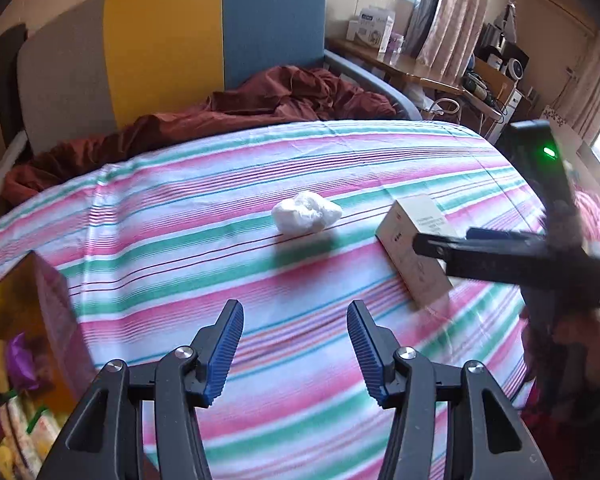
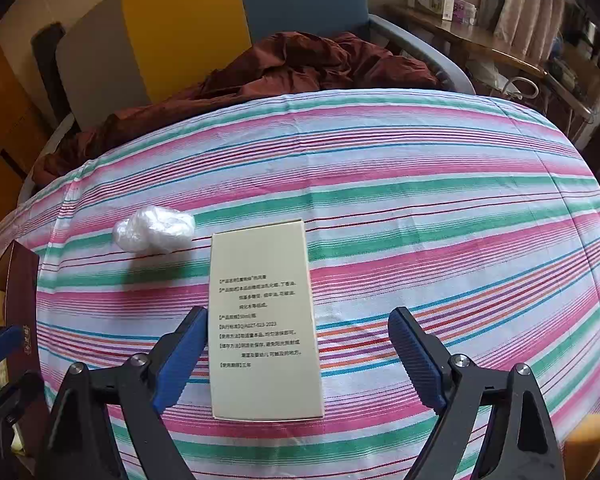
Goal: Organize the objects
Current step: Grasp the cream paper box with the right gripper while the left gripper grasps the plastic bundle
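Left wrist view: left gripper (image 1: 295, 350) at lower centre, jaws parted, nothing between them, over the striped bed sheet (image 1: 228, 264). Crumpled white plastic wad (image 1: 306, 213) lies mid-frame on the sheet. Cream carton (image 1: 416, 252) at centre right, lying flat; the right gripper (image 1: 436, 246) reaches in from the right edge over it. Dark red box (image 1: 40, 320) at lower left holds mixed coloured items.

Right wrist view: right gripper (image 2: 296, 354) at the bottom, jaws spread wide and released. The carton (image 2: 262, 320) lies flat between them, lower centre; the left pad (image 2: 180, 356) sits just beside its long edge, the right pad well apart. Wad (image 2: 154, 229) is up-left of the carton, near but apart. Box corner (image 2: 18, 300) at far left edge.

Handling, judged: carton looks light, stiff, thin-walled; take it across the narrow width at mid-length, moderate squeeze. Wad looks near weightless, soft, slippery; pinch through the bulk.
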Available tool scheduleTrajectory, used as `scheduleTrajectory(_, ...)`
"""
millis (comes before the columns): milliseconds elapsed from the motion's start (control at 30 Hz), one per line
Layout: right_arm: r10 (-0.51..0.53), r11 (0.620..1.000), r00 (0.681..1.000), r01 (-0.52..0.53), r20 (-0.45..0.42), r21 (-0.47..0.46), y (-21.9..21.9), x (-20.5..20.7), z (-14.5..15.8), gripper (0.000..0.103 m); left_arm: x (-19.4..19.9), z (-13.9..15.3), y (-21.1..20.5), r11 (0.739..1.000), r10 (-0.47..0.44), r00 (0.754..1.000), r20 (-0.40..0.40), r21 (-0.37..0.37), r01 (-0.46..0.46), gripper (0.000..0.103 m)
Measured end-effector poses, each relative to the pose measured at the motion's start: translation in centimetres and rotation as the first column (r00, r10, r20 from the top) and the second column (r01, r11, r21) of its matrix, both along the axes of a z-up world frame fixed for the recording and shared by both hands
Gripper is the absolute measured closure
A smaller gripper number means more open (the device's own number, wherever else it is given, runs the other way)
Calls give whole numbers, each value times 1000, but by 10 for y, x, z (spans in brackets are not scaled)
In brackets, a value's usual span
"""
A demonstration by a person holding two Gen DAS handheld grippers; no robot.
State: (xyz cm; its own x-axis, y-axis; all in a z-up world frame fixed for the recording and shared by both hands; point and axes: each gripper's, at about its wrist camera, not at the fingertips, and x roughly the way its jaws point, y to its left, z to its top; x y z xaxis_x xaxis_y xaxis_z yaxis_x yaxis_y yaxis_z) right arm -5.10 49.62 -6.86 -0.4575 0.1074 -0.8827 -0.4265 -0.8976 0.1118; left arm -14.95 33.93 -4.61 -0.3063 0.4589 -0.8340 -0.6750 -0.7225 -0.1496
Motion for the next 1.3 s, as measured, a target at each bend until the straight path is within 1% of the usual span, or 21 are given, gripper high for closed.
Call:
scheduleTrajectory(67, -12, 1000, 1000, 12, -5, -12, 3, 1, 1, 12, -15, -9, 13, 1000, 15, 998, 53, 17, -16, 43)
scheduleTrajectory(133, -12, 1000, 1000, 11, -8, -23, 3, 1, 1, 12, -27, -15, 24, 999, 33, 996, 77, 29, -35, 40)
scheduleTrajectory(300, 19, 999, 1000, -19, 3, -28, -2, -3, -1, 12, -56, -15, 49, 994, 76, 995, 62, 73, -80, 27)
scheduleTrajectory(400, 35, 999, 999, -34, 13, -23, -6, -5, -2, 12, -72, -19, 60, 988, 108, 991, 82, 101, -117, 26)
scheduleTrajectory(500, 40, 999, 999, -39, 24, -20, -7, -7, -4, 12, -82, -33, 73, 989, 114, 989, 99, 84, -123, 26)
scheduleTrajectory(533, 41, 999, 999, -41, 27, -19, -7, -7, -4, 12, -84, -43, 77, 990, 114, 986, 121, 63, -122, 28)
scheduleTrajectory(567, 44, 999, 999, -43, 30, -18, -7, -7, -4, 12, -85, -52, 78, 991, 119, 982, 146, 45, -127, 45)
scheduleTrajectory(600, 51, 999, 998, -51, 32, -19, -8, -7, -5, 12, -85, -57, 76, 990, 133, 981, 138, 32, -139, 60)
scheduleTrajectory(633, 62, 998, 998, -62, 32, -20, -10, -7, -5, 13, -81, -56, 74, 990, 134, 986, 102, 32, -138, 63)
scheduleTrajectory(667, 72, 997, 997, -71, 33, -19, -12, -6, -6, 18, -77, -56, 72, 992, 115, 987, 112, 38, -120, 64)
scheduleTrajectory(700, 80, 997, 996, -79, 39, -16, -13, -7, -7, 28, -72, -56, 68, 993, 100, 988, 115, 50, -106, 66)
scheduleTrajectory(733, 87, 996, 995, -87, 48, -15, -14, -7, -9, 34, -67, -54, 63, 994, 95, 990, 108, 49, -101, 66)
scheduleTrajectory(767, 95, 995, 994, -95, 56, -18, -15, -8, -11, 43, -62, -53, 58, 994, 96, 990, 102, 49, -101, 66)
scheduleTrajectory(800, 101, 995, 993, -100, 64, -17, -16, -9, -12, 46, -58, -53, 53, 993, 97, 990, 104, 50, -103, 66)
scheduleTrajectory(900, 109, 994, 992, -109, 61, 0, -19, -9, -12, 46, -34, -51, 35, 995, 91, 992, 83, 42, -95, 66)
scheduleTrajectory(967, 113, 994, 992, -113, 49, -2, -19, -8, -12, 46, -9, -50, 23, 997, 68, 996, 57, 34, -70, 66)
scheduleTrajectory(1067, 127, 992, 991, -127, 39, 6, -20, -9, -11, 46, 37, -50, 10, 1000, -13, 1000, -20, 21, 13, 66)
scheduleTrajectory(1167, 146, 989, 989, -147, 38, 21, -25, -8, -11, 46, 81, -52, -2, 997, -74, 994, -84, -1, 74, 66)
scheduleTrajectory(1233, 163, 986, 986, -164, 31, 25, -28, -8, -10, 47, 99, -52, -15, 998, -65, 994, -87, 17, 67, 67)
scheduleTrajectory(1267, 175, 984, 984, -176, 26, 27, -30, -8, -10, 52, 105, -52, -20, 998, -57, 994, -90, 26, 60, 67)
scheduleTrajectory(1300, 190, 981, 982, -190, 22, 29, -33, -8, -9, 52, 112, -52, -25, 998, -51, 994, -101, 30, 54, 67)
